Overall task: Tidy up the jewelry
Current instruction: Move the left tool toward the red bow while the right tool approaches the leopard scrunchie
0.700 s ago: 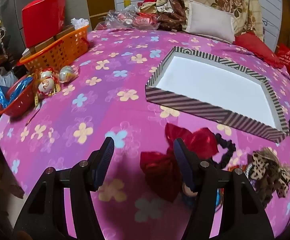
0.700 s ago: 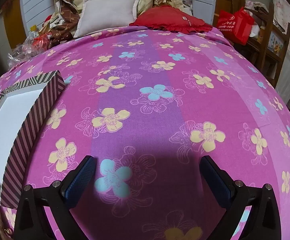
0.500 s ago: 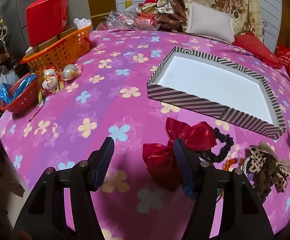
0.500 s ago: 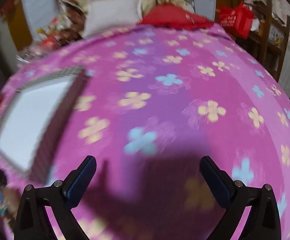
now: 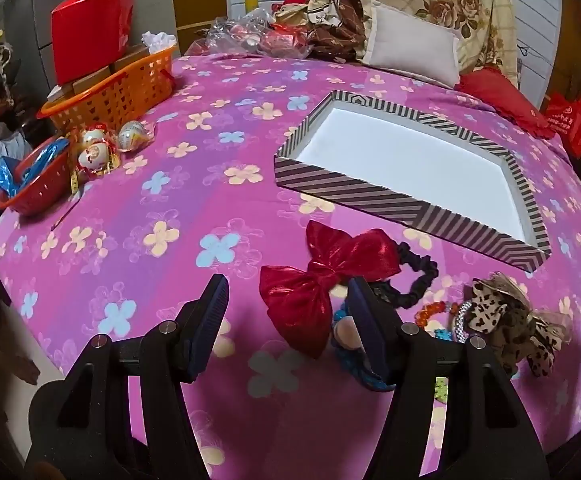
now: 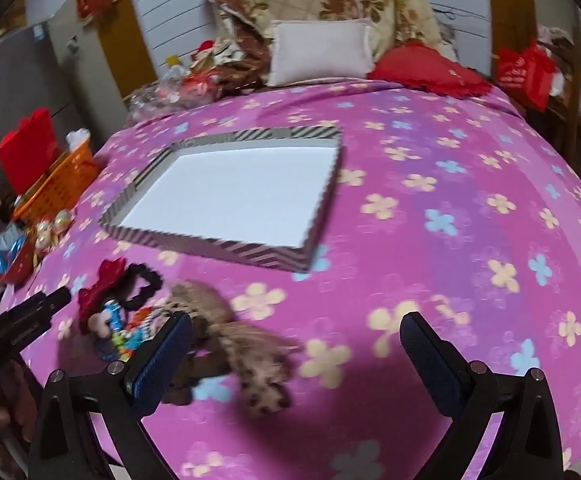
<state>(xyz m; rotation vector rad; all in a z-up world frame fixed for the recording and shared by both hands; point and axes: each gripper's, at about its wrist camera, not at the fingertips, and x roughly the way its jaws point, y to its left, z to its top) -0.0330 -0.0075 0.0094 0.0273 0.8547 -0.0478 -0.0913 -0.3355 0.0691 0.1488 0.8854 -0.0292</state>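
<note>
On the near edge of the bed sheet (image 5: 138,216) sits your whole pile: red bow (image 5: 322,276), black scrunchie (image 5: 418,280), leopard-print bow (image 5: 506,320), and a tangle of beaded bits (image 5: 434,314) between them. All touching or overlapping. The striped box (image 5: 370,190) lies just beyond, white floor bare, nothing in it yet.

Left gripper (image 5: 288,320): jaws spread, nothing between them but sheet. Its right-hand finger is over the pile's near side, with the red bow's lower lobe just inside it. Right gripper (image 6: 294,350): jaws spread wide, empty, with the leopard-print bow lying partly between them; that view is motion-blurred, so I can't tell if a pad touches it.

My read: first pick hasn't started. Suggestions:
- Take outer items first. Leopard-print bow for your right, red bow for your left. Both sit on the pile's edges.
- Grab the red bow at its centre knot, not a lobe. The shiny fabric will likely slip or fold.
- Watch the scrunchie: it's tucked behind the red bow and may drag along. Lift slowly and check.
- Leave the beaded bits until last. Small and tangled, so they need narrower jaws.
- Clear the striped wall before letting go; don't clip the rim.
</note>
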